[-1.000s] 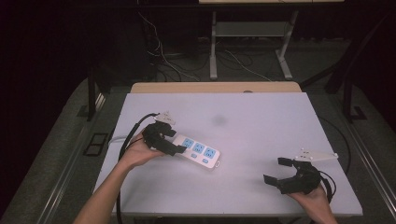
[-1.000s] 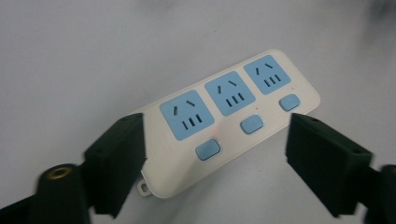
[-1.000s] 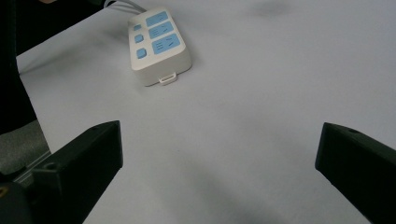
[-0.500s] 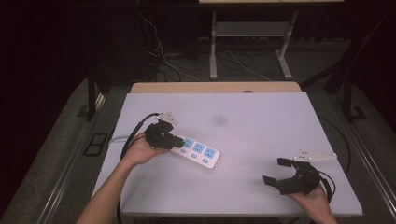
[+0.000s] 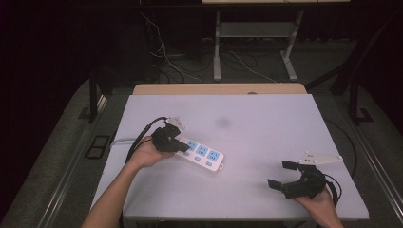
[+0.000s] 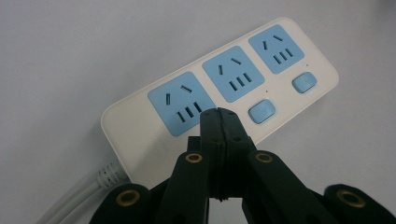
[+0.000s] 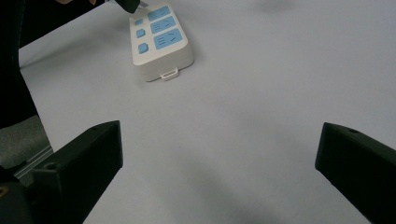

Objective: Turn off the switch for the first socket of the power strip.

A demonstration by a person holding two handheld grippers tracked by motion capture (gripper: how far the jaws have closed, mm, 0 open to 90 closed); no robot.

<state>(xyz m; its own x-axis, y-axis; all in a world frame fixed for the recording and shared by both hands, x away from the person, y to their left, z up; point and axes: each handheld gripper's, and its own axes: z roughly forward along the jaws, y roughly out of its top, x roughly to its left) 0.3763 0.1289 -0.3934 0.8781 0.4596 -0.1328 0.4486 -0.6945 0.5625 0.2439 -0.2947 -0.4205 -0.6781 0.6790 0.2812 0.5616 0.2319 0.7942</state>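
Note:
A white power strip (image 5: pixel 202 155) with three blue sockets and blue buttons lies on the table left of centre, its white cord (image 5: pixel 119 140) running off to the left. In the left gripper view the strip (image 6: pixel 219 88) is close below the tips. My left gripper (image 5: pixel 180 146) is shut with nothing between its jaws, and its tips (image 6: pixel 218 115) hover over the cord-end socket, beside the first button. My right gripper (image 5: pixel 281 175) rests open near the table's front right, jaws spread wide. The right gripper view shows the strip (image 7: pixel 160 42) far ahead at the upper left.
The pale grey table (image 5: pixel 266 128) has a faint dark smudge (image 5: pixel 222 122) near its middle. A wooden edge (image 5: pixel 218 89) runs along the far side. Cables and metal desk legs (image 5: pixel 216 52) stand on the dark floor beyond.
My left gripper has shifted slightly right and down onto the cord end of the power strip. The right gripper has stayed in place.

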